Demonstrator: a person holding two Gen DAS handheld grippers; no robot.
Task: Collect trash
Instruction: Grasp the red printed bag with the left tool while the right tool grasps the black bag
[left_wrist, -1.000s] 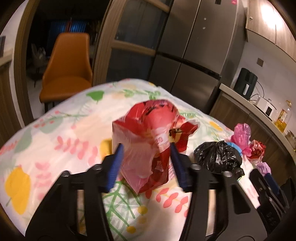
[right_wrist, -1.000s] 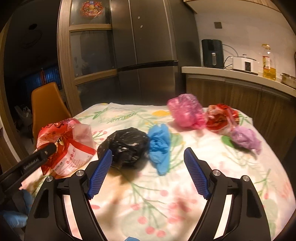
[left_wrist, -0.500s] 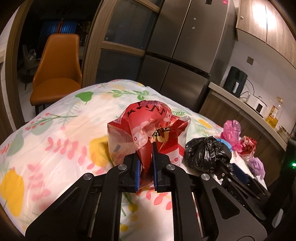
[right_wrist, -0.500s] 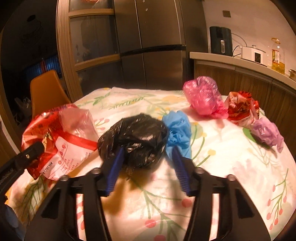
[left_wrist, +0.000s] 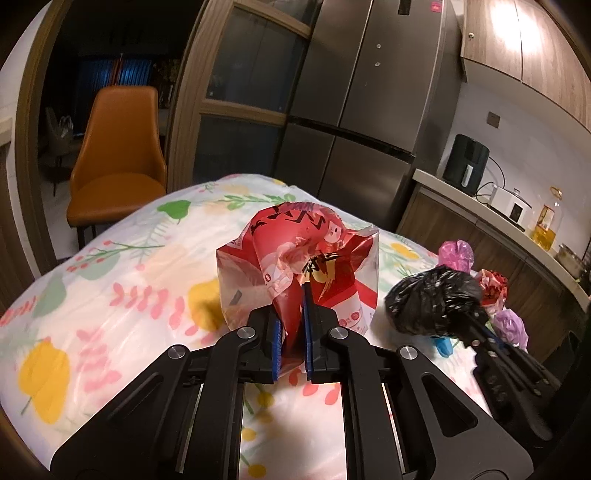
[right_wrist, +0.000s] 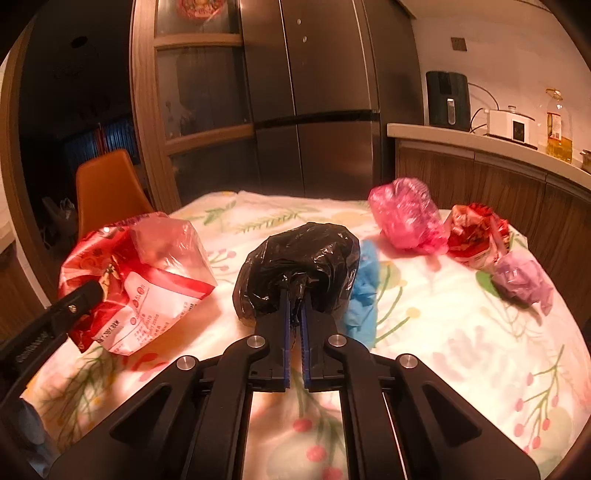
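The left gripper has its blue-padded jaws pinched almost together on a gathered fold of the crinkled red-and-clear printed plastic bag, which bulges up and beyond the fingertips. The right gripper is likewise clamped nearly closed, on a twist of film at the near underside of the crumpled black plastic bag that sits right over its tips.

Both grips hold only thin, slick film, so I judge slipping the main risk: a quick lift or jerk could pull the fold out of the pads, or tear it if the contents weigh anything. Just right of the right jaws, the crumpled blue plastic wad touches the black bag and could be dragged along or knocked off the floral tablecloth.

Farther right of those jaws lie the pink plastic bundle, the small red printed wrapper and the lilac plastic wad, uncollected; a wide swing could scatter them. The two grippers are close, so the bags could snag on each other.
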